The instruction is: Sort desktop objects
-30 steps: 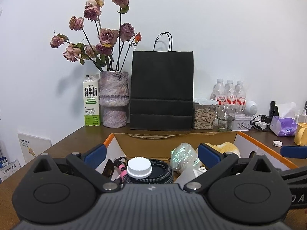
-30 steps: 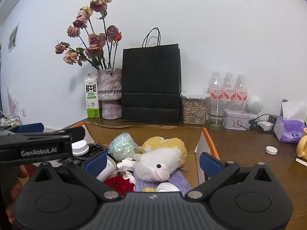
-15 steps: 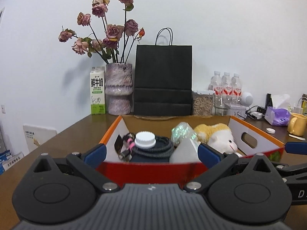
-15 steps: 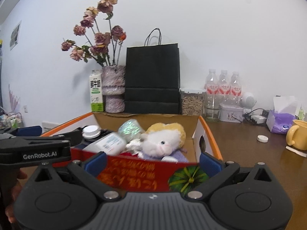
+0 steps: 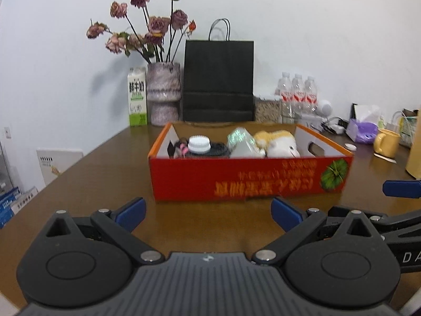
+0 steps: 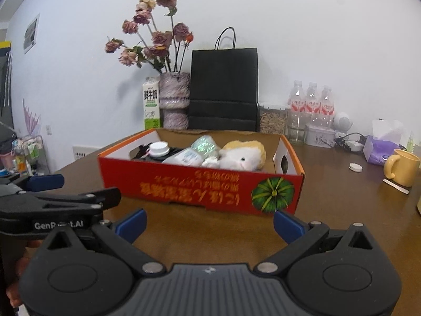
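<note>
Both grippers empty, fingers spread wide, hovering over bare table (image 5: 110, 168) on the near side of the box. Left gripper (image 5: 208, 212) fills the bottom of the left wrist view; right gripper (image 6: 210, 225) does the same in the right wrist view. Neither touches the box.

Red cardboard box (image 5: 250, 175) sits mid-frame on the brown table, orange rim, printed text upside down on the near wall, green pumpkin print at its right end. Inside, left to right: dark tangled cable stuff at the left end, white screw cap (image 5: 199, 144) on top of a black round item, shiny crinkled wrapper (image 5: 238, 137), white and yellow plush toy (image 5: 279, 144) toward the right end. Right wrist view also shows a white bottle (image 6: 185, 156) lying between cap and toy.

Left gripper's side arm shows at the left edge of the right wrist view, a hand partly visible under it.

Behind the box along the wall: milk carton (image 5: 136, 96), vase with dried roses (image 5: 163, 97), black paper bag (image 5: 219, 80), three water bottles (image 5: 297, 90). Right of the box: small white lid (image 6: 355, 167) on the table, yellow mug (image 6: 401, 167), purple tissue pack (image 6: 380, 148).
</note>
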### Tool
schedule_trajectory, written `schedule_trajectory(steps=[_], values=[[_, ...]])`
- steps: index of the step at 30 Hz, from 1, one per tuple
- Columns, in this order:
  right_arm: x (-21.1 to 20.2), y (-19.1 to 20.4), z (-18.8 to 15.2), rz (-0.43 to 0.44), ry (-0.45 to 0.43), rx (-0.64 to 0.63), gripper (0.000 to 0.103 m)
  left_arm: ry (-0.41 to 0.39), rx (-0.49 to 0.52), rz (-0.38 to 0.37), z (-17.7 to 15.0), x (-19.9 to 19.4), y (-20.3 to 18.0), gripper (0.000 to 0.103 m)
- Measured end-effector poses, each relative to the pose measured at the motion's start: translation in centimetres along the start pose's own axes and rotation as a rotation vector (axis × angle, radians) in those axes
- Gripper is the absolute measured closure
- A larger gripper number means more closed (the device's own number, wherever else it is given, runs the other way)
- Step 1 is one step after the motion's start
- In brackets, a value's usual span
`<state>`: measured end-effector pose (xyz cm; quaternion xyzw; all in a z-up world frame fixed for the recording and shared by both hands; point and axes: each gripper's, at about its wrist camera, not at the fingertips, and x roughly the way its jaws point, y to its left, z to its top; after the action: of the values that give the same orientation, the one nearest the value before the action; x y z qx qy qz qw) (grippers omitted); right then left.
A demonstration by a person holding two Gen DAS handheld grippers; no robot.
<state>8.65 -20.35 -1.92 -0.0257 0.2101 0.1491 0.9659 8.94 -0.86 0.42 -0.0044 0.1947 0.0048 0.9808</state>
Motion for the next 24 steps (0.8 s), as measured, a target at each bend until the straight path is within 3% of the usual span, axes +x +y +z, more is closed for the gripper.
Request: schedule_trajectory(steps=[12,24], values=[[-6.6,1.8,-1.8,0.021,0.015,0.034,0.0,0.046,-0.017,0.016,-1.6,-6.2,0.0,0.0],[-7.1,1.7,-2.0,0.009,0.021,0.04,0.0,0.052,-0.004,0.023,-1.6,-6.5,-0.3,0.0]])
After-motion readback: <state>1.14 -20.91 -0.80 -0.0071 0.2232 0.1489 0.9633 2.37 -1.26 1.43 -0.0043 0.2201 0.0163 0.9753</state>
